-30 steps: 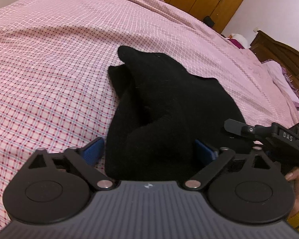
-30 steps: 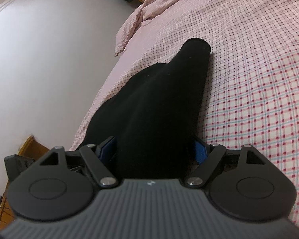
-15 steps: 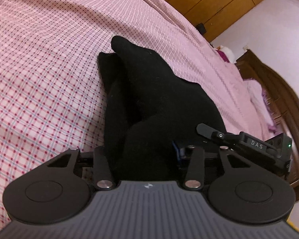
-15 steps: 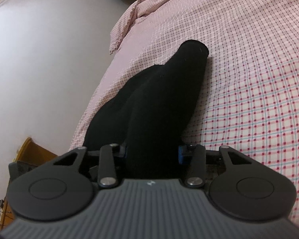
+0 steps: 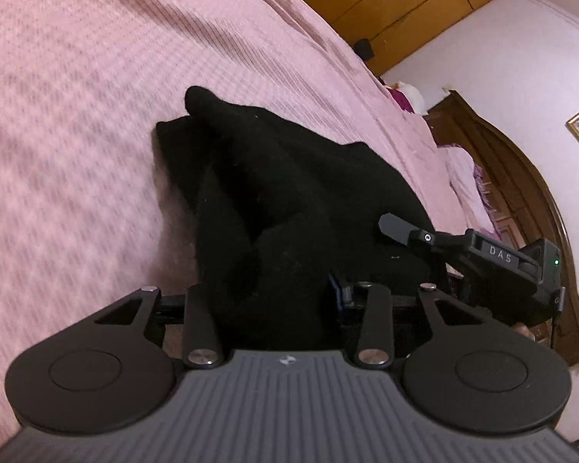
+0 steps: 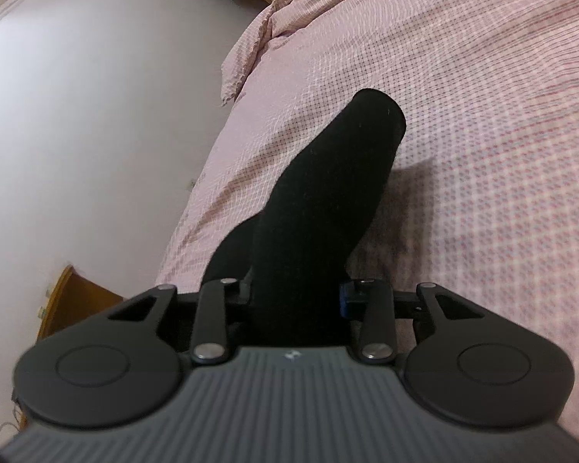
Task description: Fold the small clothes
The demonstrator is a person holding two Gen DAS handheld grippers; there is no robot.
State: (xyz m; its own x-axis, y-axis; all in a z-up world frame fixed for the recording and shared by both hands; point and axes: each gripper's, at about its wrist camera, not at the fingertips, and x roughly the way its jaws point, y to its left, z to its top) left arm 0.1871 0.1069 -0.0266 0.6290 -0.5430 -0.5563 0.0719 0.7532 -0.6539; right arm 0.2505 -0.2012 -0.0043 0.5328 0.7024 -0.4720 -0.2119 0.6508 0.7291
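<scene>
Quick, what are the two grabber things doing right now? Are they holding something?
Left gripper: closed on the black garment.
Right gripper: closed on the same black garment, lifting it off the pink bedspread.

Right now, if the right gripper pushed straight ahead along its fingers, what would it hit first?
Nothing separate: the right gripper is already shut on the black garment, which stretches ahead of it. Past the cloth's far end the line seems to reach the pink checked bedspread, though depth is unclear.

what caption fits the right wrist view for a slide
Right tongs shut on a black garment, its far end hanging over the pink checked bedspread.
</scene>
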